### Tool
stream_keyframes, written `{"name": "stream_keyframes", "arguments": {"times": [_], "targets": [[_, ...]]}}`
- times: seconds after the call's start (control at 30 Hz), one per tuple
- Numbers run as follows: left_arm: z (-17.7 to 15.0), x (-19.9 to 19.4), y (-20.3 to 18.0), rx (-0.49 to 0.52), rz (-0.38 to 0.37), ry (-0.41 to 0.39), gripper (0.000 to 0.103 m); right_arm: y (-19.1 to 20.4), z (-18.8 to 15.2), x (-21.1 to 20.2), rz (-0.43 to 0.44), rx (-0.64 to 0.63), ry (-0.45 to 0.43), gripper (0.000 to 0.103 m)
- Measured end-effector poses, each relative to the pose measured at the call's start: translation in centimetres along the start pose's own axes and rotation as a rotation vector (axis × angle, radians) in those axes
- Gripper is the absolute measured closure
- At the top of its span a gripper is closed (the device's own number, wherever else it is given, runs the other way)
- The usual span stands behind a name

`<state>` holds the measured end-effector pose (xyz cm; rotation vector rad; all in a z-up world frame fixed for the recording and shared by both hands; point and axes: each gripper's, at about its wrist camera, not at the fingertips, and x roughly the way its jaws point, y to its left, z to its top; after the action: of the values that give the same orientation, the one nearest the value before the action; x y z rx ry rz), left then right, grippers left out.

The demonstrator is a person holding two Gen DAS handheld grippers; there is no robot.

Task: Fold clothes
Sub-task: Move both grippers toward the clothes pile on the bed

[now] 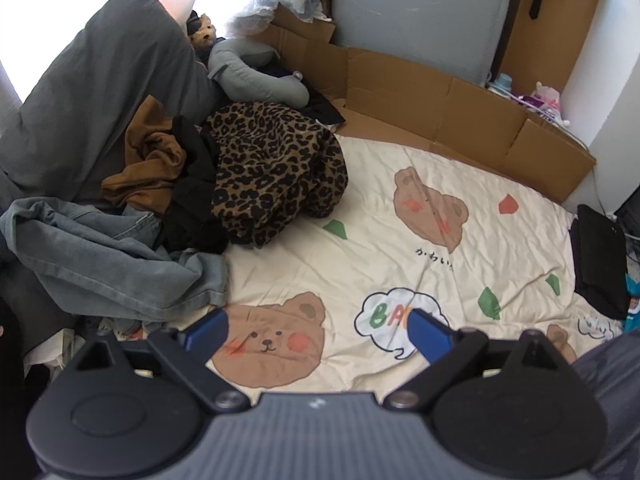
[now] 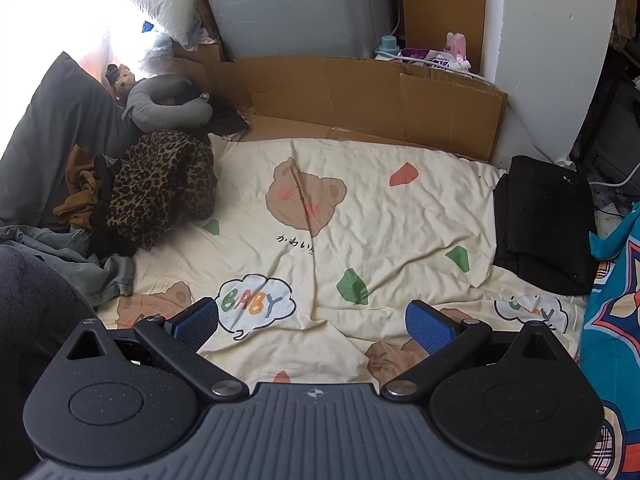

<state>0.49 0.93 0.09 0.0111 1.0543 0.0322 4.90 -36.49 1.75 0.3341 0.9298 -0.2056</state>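
Observation:
A heap of unfolded clothes lies at the left of the bed: a leopard-print garment, a brown garment, a black one, and blue-grey jeans nearest me. A folded black garment lies at the bed's right edge. My left gripper is open and empty above the cream bear-print sheet, just right of the jeans. My right gripper is open and empty above the sheet.
A dark grey pillow and a grey neck pillow sit behind the heap. Flattened cardboard lines the far edge of the bed. A teal patterned blanket lies at the right.

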Motion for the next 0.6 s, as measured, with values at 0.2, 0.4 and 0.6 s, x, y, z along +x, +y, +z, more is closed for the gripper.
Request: {"name": "stream_keyframes", "arguments": {"times": [0.2,0.4,0.6], "targets": [[-0.25,-0.11,-0.15,0.003,-0.013,-0.015,0.006,0.05,0.09,0.21,-0.007,-0.003,0.009,0.0],[-0.08,-0.14,-0.07,0.0,-0.008,-0.015,0.009,0.07,0.2,0.48,-0.016,-0.007,0.014,0.0],[-0.03,-0.38,0.25,0.001,0.014,-0.024,0.009,-0.04,0.18,0.55,-0.004,0.002,0.017,0.0]]}}
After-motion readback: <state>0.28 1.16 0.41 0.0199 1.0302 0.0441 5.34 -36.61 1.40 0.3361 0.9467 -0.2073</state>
